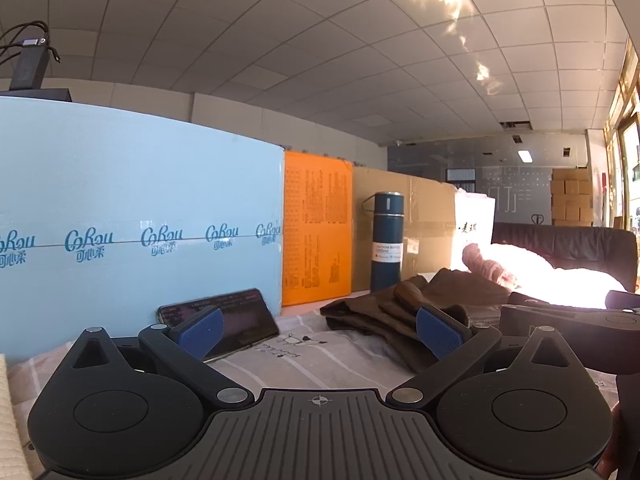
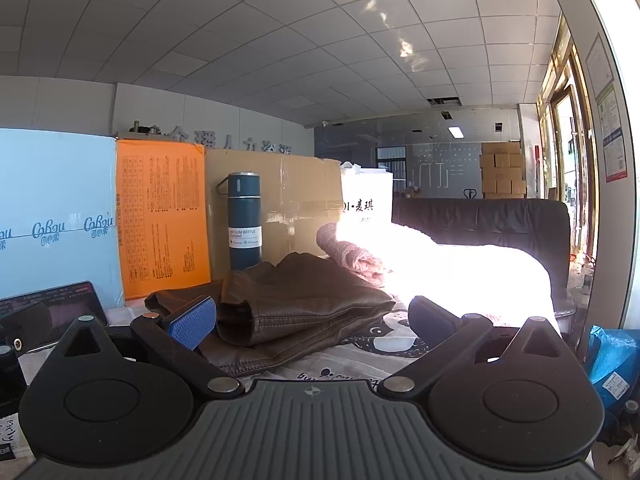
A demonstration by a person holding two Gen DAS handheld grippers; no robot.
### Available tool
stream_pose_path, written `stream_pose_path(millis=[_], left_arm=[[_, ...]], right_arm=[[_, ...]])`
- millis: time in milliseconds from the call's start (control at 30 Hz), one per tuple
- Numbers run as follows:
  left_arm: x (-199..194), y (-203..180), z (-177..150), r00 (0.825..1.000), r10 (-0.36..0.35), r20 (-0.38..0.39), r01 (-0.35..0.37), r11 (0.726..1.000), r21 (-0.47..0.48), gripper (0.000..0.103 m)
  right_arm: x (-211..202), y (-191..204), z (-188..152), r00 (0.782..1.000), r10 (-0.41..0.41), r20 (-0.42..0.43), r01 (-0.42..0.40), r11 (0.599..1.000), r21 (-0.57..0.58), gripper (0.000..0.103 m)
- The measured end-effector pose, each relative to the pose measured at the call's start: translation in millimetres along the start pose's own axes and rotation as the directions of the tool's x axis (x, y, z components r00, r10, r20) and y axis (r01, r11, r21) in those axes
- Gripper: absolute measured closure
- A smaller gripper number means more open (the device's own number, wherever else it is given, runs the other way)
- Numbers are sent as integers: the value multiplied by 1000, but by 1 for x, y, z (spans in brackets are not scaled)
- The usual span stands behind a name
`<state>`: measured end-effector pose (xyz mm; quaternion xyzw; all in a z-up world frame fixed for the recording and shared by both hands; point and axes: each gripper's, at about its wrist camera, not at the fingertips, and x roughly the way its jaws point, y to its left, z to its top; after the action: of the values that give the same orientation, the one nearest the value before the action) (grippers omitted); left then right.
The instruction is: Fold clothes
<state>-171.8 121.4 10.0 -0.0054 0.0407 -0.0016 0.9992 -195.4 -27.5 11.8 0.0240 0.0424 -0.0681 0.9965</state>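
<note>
Both tools were held low over the patterned sheet (image 2: 352,364), their fingers spread wide and holding nothing: the left gripper (image 1: 320,330) faced a propped phone (image 1: 224,320) and the near edge of the brown garment (image 1: 404,312), while the right gripper (image 2: 316,322) looked straight at that brown garment (image 2: 296,300), which appeared to be leather-like and lay in a loose heap on the sheet, just in front of a dark blue vacuum bottle (image 2: 244,224) and a cardboard box (image 2: 288,196). A pink knitted piece (image 2: 352,254) sat just behind it, running into a sun-glared white mass to the right. The step in hand seemed to be the first reach for the garment; doing it well would likely mean taking two well-separated edges, one per gripper, biting only the top layer, then lifting and spreading it flat before any crease was made, since the stiff material would probably resist a sharp fold. From the right wrist view the garment's long axis seemed to run roughly left to right across the sheet, with an open tubular end, a sleeve or a leg, pointing toward the camera and slightly left; which it was could not be told
</note>
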Motion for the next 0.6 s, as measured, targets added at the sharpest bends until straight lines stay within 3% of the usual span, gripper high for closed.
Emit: stream_pose_path(millis=[167, 600], left_arm=[[1, 0, 0, 1000, -21, 0, 21, 1000, 4, 0], [2, 0, 0, 999, -46, -2, 46, 999, 3, 0]], right_arm=[[-3, -4, 0, 998, -53, 16, 53, 998, 25, 0], [4, -1, 0, 999, -21, -28, 21, 1000, -7, 0]])
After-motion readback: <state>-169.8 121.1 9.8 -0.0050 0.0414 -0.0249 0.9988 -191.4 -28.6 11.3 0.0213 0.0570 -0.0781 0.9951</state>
